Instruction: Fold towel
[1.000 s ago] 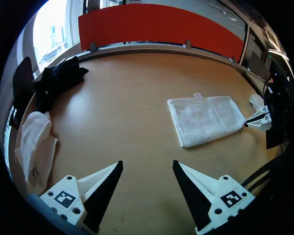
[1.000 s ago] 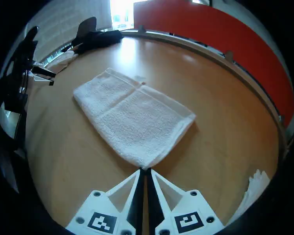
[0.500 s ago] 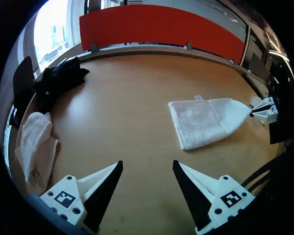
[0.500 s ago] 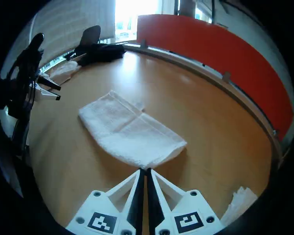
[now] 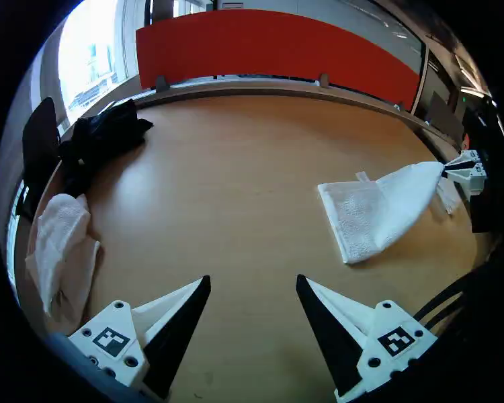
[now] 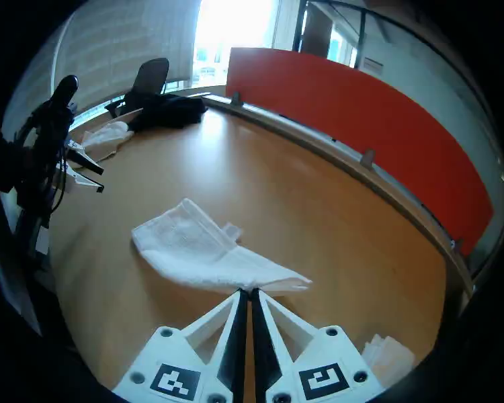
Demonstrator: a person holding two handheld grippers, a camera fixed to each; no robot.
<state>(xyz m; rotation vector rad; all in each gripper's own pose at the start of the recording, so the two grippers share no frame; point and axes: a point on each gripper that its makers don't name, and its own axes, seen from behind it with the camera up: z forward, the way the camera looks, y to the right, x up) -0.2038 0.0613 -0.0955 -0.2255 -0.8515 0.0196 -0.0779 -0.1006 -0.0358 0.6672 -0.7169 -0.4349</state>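
My right gripper (image 6: 250, 295): fingers pressed together, clamped on one corner of the white towel (image 6: 205, 252). From that corner the cloth slopes down and away. Its far part lies flat on the wooden surface (image 6: 285, 201), with a small tab showing at one edge.

Left gripper view: my left gripper (image 5: 252, 285), fingers spread wide apart with nothing between them, low over the surface (image 5: 212, 181). The towel (image 5: 376, 211) lies well apart from it, toward the right. Its raised corner forms a peak at the tips of my right gripper (image 5: 448, 170), clear of the wood.

My left gripper (image 6: 91, 168) also appears at the left of the right gripper view, far from the towel.

Surroundings: a black garment (image 5: 101, 134) and a second white cloth (image 5: 60, 248) at the surface's left edge; a dark chair (image 5: 35, 144) beside them; a red partition (image 5: 272, 43) along the far edge.
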